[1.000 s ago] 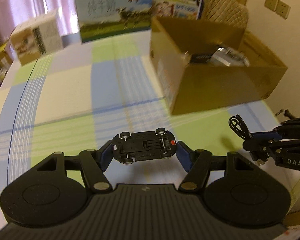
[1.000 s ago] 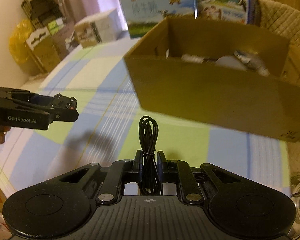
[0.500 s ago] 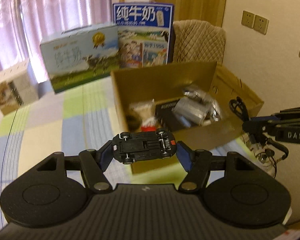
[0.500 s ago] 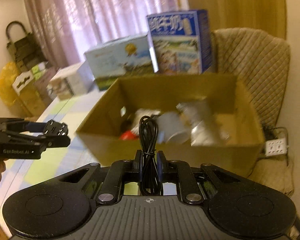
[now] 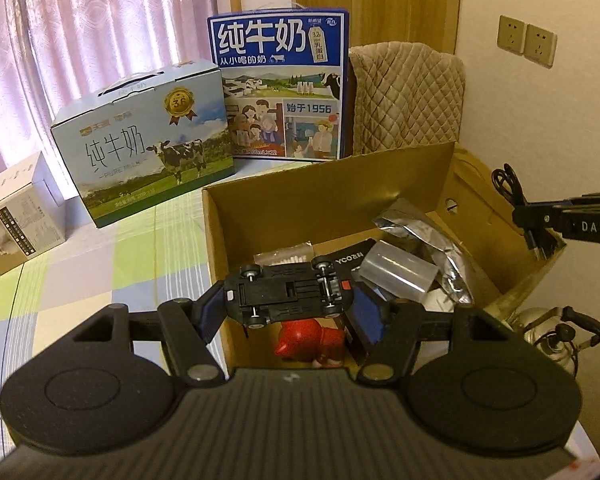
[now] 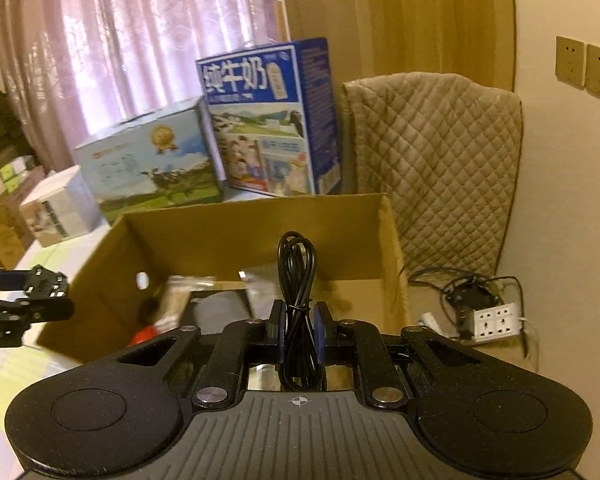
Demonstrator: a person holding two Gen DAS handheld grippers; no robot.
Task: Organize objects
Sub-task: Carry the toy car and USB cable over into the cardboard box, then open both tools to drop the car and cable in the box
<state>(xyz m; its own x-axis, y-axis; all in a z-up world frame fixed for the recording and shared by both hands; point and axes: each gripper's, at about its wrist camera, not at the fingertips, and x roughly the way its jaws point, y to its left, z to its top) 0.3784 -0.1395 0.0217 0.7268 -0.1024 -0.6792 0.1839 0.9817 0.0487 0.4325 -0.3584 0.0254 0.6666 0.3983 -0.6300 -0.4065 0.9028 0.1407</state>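
Left wrist view: left hand-held gripper (image 5: 290,308) pinching toy car (image 5: 288,295) between blue pads, held above near-left corner of open cardboard box (image 5: 216,236). Car flipped, black underside and four wheels facing camera; long axis crosswise, spanning pad to pad, red-tipped end toward the right. Inside box below: red toy (image 5: 306,340), clear plastic cylinder (image 5: 396,276), crumpled silver pouch (image 5: 428,236), black packet, small packet of white sticks. Box sitting on checked counter (image 5: 100,280).

Right wrist view: right hand-held gripper (image 6: 299,332) pressed together on bundled black cable (image 6: 298,280). Cable coiled into narrow loop, tied at mid-length; long axis running forward along the fingers, looped end farthest from camera, over the box opening. Same cable seen in left view above the box's right wall.

Behind box: two milk cartons, pale one (image 5: 144,144) left of blue one (image 5: 280,84); quilted chair (image 6: 432,168) to the right.
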